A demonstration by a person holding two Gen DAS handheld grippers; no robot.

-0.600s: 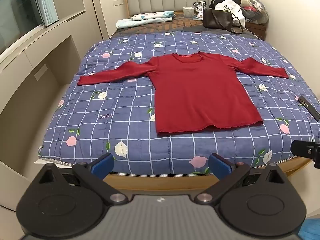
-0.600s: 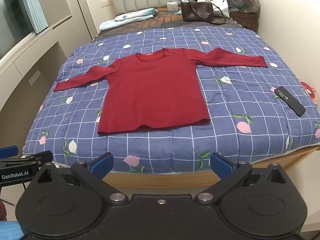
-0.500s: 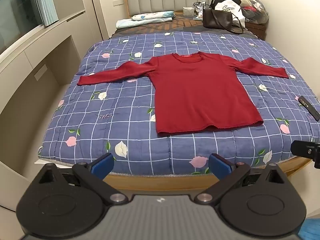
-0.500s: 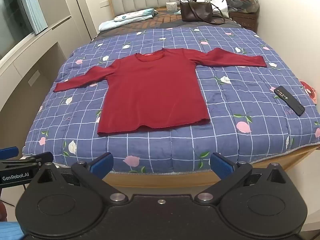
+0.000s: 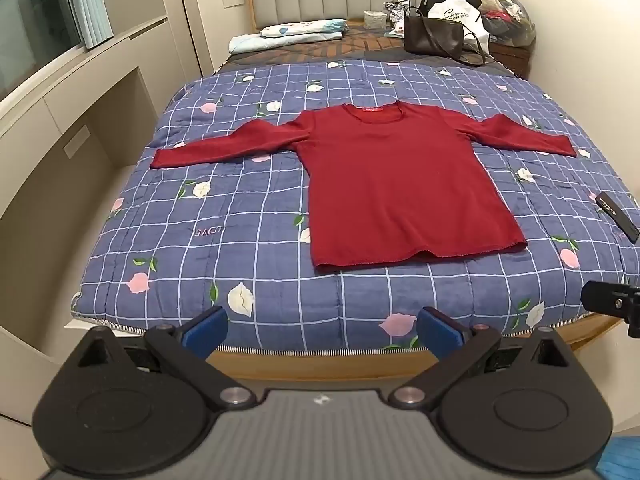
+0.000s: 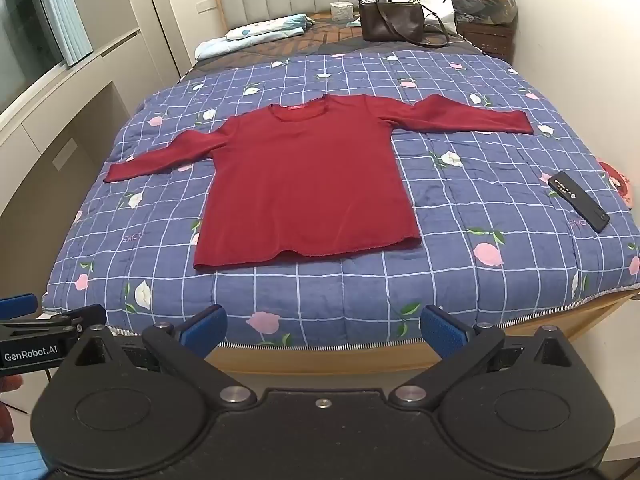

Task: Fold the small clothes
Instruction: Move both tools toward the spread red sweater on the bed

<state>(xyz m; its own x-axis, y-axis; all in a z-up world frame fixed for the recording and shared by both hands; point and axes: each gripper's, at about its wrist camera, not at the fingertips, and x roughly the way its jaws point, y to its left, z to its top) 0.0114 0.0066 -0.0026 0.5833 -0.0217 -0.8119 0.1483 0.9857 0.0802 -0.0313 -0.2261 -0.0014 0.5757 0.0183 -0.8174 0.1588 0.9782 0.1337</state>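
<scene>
A dark red long-sleeved top (image 5: 400,184) lies flat and face up on the blue checked floral quilt (image 5: 248,216), sleeves spread out to both sides, hem toward me. It also shows in the right wrist view (image 6: 304,184). My left gripper (image 5: 322,330) is open and empty, held off the foot of the bed, short of the hem. My right gripper (image 6: 324,328) is open and empty too, at the same distance. The left gripper's side shows at the left edge of the right wrist view (image 6: 36,344).
A black remote (image 6: 580,206) lies on the quilt at the right. A brown handbag (image 5: 434,36), a white bag and folded bedding (image 5: 288,34) sit by the headboard. A built-in cabinet (image 5: 60,128) runs along the left. The wooden bed frame edge (image 5: 320,364) is just ahead.
Both grippers have barely shifted; the view is almost the same. The top has not moved.
</scene>
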